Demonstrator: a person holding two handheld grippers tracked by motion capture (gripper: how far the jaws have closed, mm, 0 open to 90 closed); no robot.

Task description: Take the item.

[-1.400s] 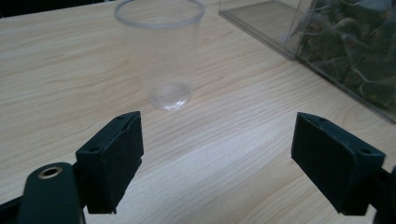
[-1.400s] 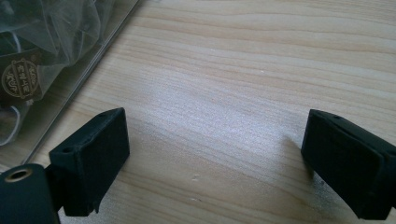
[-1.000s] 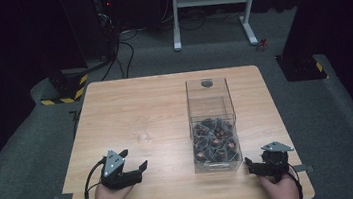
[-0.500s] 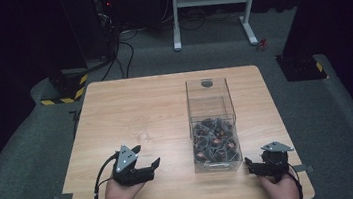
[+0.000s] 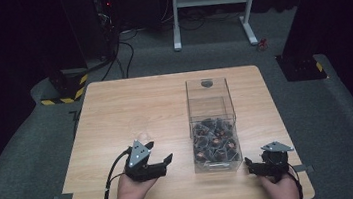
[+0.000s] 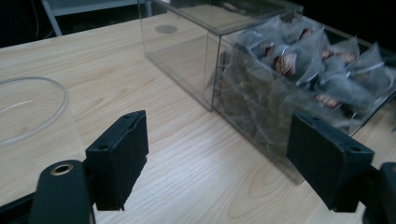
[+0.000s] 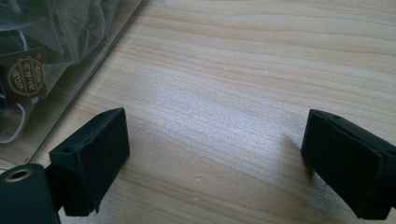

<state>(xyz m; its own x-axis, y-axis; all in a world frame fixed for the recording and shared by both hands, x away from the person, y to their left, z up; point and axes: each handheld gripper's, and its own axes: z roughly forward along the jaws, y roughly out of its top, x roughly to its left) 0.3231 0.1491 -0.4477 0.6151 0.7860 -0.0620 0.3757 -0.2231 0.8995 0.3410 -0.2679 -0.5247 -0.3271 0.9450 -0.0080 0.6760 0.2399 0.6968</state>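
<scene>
On the desk (image 5: 115,111), a clear box (image 5: 212,125) holds wrapped packets (image 5: 213,140) at its near end. Left claw (image 5: 160,159) and right claw (image 5: 252,165) both gape empty beside it, so nothing looks started yet.

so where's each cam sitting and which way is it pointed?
High view: above the person's side, looking forward and down on the table; forearms, left gripper and right gripper show.
Left gripper view: on the left gripper, facing the clear box of sachets; jaws apart.
Right gripper view: on the right gripper, facing down at tabletop; jaws apart.
Shared: the box is in all three.
</scene>
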